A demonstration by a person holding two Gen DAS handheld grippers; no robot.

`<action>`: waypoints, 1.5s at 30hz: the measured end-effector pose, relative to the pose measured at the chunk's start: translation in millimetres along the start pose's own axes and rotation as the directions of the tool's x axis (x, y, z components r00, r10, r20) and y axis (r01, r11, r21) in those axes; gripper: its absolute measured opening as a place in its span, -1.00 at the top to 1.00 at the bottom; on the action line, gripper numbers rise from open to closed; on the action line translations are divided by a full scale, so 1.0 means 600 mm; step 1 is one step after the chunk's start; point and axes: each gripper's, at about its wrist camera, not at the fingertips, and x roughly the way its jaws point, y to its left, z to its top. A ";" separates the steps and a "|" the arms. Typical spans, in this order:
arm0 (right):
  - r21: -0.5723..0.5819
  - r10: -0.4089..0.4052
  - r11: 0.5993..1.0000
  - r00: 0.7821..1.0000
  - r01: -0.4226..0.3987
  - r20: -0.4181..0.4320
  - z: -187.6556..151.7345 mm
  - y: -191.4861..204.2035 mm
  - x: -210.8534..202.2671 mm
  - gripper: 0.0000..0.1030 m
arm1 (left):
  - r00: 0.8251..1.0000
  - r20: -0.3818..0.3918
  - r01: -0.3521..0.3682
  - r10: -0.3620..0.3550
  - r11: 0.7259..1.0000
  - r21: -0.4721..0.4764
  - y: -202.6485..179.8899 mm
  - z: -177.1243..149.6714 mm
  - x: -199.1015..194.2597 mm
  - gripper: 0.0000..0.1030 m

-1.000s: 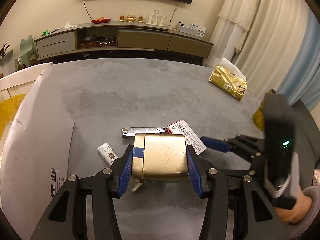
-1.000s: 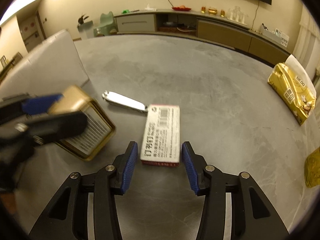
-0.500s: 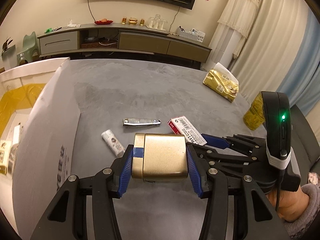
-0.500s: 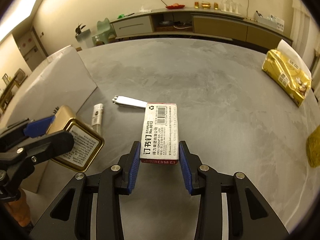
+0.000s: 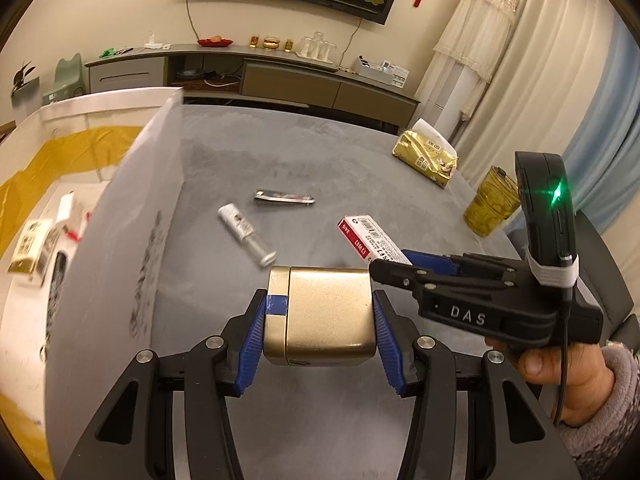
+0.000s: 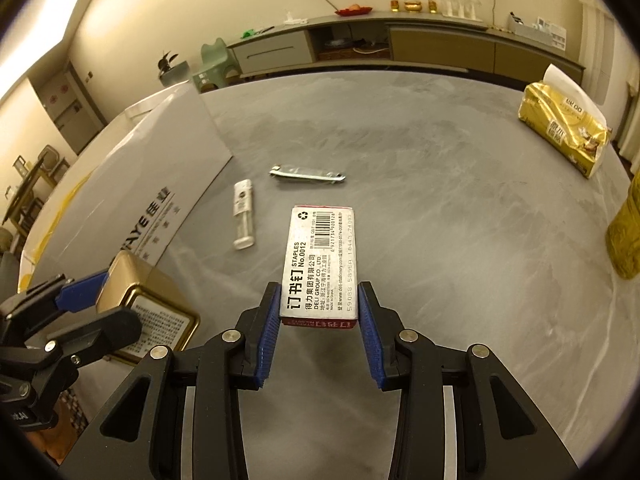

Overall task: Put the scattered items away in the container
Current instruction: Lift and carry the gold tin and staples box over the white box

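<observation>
1. While both loads hung above the counter, the left tongs were clamped on a gold tin; the white box stood at nine o'clock, so carrying over its wall looked next.
2. Right tongs gripped the staples box; a lip balm and nail clipper lay at twelve o'clock, unpicked.

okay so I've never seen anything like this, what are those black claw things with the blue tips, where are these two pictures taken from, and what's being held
They are hand-held grippers; a person works one with each hand, and a camera on each looks along its fingers. In the left camera's picture, the left gripper is closed on a gold tin. In the right camera's picture, the right gripper is closed on a box of staples. Both items are lifted off the grey table. A nail clipper and a small white tube lie on the table. The white box on the left is the container.
</observation>
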 end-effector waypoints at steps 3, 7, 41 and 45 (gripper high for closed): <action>-0.006 0.006 1.000 1.000 -0.006 0.001 -0.008 0.011 -0.006 0.23 | 1.000 0.001 -0.011 0.011 1.000 -0.006 0.004 -0.012 -0.015 0.00; 0.001 0.019 1.000 1.000 -0.019 0.005 -0.018 0.017 -0.016 0.23 | 1.000 0.005 -0.016 0.016 1.000 -0.008 0.003 -0.023 -0.032 0.00; -0.015 0.106 0.994 0.994 -0.105 0.031 -0.073 0.082 -0.079 0.23 | 0.998 0.055 -0.022 0.020 0.999 0.049 -0.033 -0.057 -0.124 0.00; -0.027 0.114 0.993 0.993 -0.113 0.039 -0.074 0.091 -0.086 0.23 | 0.998 0.064 -0.029 0.025 0.998 0.057 -0.034 -0.057 -0.136 0.00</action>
